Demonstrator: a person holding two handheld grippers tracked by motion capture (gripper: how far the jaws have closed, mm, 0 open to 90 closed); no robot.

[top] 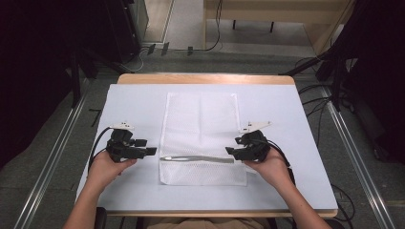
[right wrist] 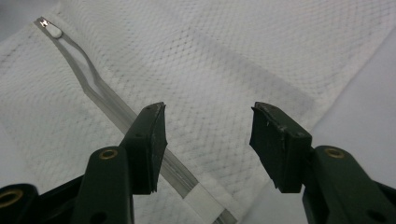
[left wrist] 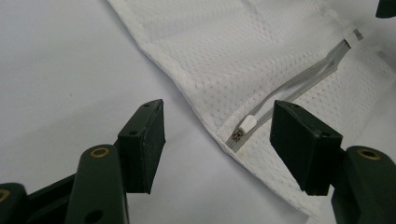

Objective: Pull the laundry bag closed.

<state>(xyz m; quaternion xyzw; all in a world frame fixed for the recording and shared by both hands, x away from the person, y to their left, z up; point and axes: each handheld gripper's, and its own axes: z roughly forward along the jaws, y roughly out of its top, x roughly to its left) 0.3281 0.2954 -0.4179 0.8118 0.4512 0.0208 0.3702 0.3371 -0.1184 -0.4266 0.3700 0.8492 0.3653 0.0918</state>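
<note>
A white mesh bag (top: 200, 138) is lying flat at the centre of the white-covered desk (top: 138, 102), grey floor and cables (top: 315, 102) surrounding it, while the left gripper (top: 143, 148) and right gripper (top: 233, 151) are flanking it, fingers released.

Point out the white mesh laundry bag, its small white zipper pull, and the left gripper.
white mesh laundry bag (top: 200, 119), high view, upper mesh panel.
small white zipper pull (left wrist: 246, 123), left gripper view, the tab's body.
left gripper (top: 145, 147), high view, between its fingertips.

Mesh bag (top: 200, 138) flat at centre of table (top: 133, 102); zipper (top: 197, 159) across its near part.
</note>
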